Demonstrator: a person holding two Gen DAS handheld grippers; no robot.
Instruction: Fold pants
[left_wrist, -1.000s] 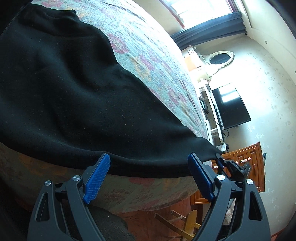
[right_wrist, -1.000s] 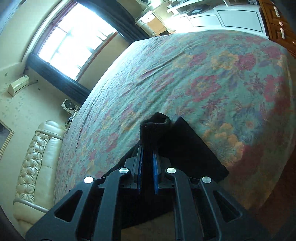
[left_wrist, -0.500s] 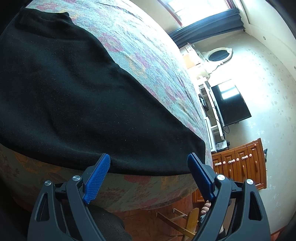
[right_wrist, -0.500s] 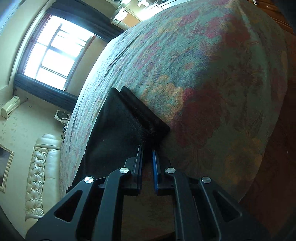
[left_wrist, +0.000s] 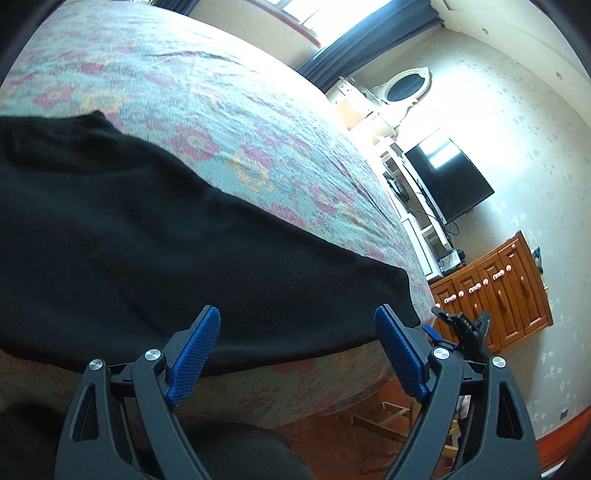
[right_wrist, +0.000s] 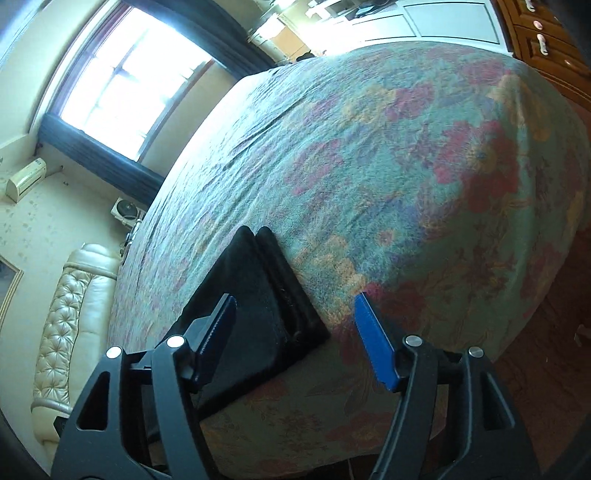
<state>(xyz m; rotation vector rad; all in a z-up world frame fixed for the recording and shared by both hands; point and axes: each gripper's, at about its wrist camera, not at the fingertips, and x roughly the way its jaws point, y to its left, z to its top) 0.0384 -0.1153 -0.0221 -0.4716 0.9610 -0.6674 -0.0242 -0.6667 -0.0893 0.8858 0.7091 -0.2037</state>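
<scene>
Left gripper (left_wrist: 295, 343) is spread wide with nothing between the blue pads (left_wrist: 194, 354). It hangs just off the near edge of the bed (left_wrist: 229, 122), pointed at the black pants (left_wrist: 155, 243).

Right gripper (right_wrist: 295, 339) is also spread wide and holds nothing. Its left pad sits over the near end of the pants (right_wrist: 258, 302); its right pad is over bare bedspread (right_wrist: 406, 155).

Pants in the left wrist view: laid flat as one long dark band along the near edge of the bed, running from far left to a squared end at near right. The near hem sits right at the bed edge, roughly following it.

Pants in the right wrist view: seen end-on, a narrow strip running away from the camera. Two stacked layers show at the right side, with a thick seamed band along that edge. Near corner lies at the bed's edge.

Also in the left wrist view, the right gripper's (left_wrist: 461, 328) tip shows just past the right end of the pants, in front of a wooden cabinet (left_wrist: 506, 291). Background there: TV (left_wrist: 448, 181) on the wall, oval mirror (left_wrist: 406, 85). Background in the right wrist view: window (right_wrist: 129, 74), cream sofa (right_wrist: 70, 321) to the left of the bed.
</scene>
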